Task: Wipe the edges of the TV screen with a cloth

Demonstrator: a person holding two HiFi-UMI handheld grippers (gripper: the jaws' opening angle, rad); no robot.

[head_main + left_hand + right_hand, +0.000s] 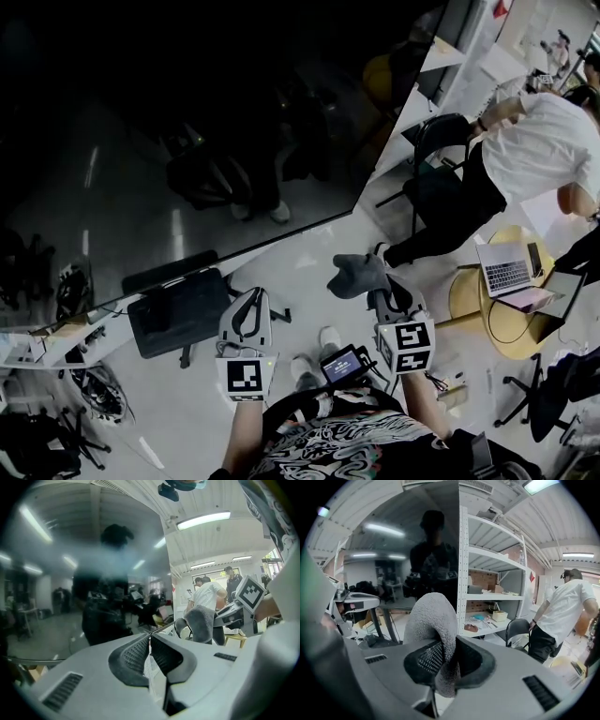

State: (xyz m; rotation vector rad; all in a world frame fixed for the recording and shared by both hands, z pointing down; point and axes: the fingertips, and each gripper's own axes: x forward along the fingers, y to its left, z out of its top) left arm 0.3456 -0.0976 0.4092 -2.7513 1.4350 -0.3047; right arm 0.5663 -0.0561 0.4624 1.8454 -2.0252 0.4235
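Note:
The big dark TV screen (pixel 187 122) fills the upper left of the head view; its lower edge runs diagonally just above both grippers. My right gripper (pixel 378 289) is shut on a grey fluffy cloth (pixel 356 275), held just below the screen's lower right corner. In the right gripper view the cloth (pixel 433 616) bulges up from between the jaws of that gripper (pixel 447 644), with the screen (pixel 417 550) ahead. My left gripper (pixel 247 298) is below the lower edge, and its jaws (pixel 150 637) meet with nothing held. From there the cloth (pixel 200 623) hangs to the right.
A person in a white shirt (pixel 534 150) bends near a black chair (pixel 436 150) at the right. A round yellow table (pixel 469 300) carries laptops. The TV's black stand base (pixel 183 314) sits on the floor at the left. White shelving (pixel 497 573) stands beside the screen.

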